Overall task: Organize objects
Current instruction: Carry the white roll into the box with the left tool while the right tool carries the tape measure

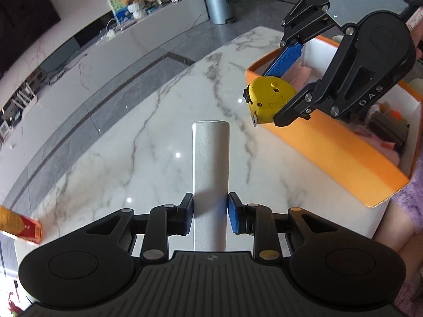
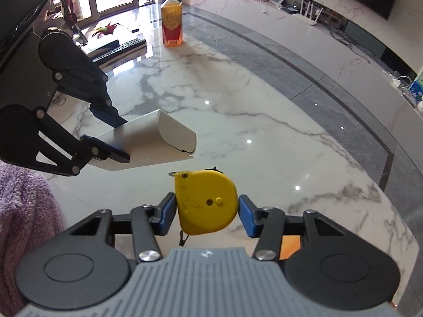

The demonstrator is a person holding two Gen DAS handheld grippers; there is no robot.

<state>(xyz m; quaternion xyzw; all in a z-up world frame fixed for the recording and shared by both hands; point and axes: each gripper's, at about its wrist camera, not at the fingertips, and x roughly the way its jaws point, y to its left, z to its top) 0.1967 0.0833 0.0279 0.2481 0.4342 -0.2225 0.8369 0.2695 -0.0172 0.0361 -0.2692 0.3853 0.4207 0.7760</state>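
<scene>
- Left hand-held gripper [image 1: 211, 212] pinches a white box [image 1: 210, 163] above the marble counter [image 1: 132, 132].
- Right hand-held gripper [image 2: 205, 212] pinches a yellow tape measure [image 2: 206, 202], near the orange box [image 1: 330, 145].

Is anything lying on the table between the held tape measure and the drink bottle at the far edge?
No. In the right wrist view, only bare marble table separates the tape measure from the bottle.

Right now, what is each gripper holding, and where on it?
Left gripper: white box, pinched across its narrow sides near the rear end. Right gripper: yellow tape measure, jaws on its two opposite edges.
</scene>
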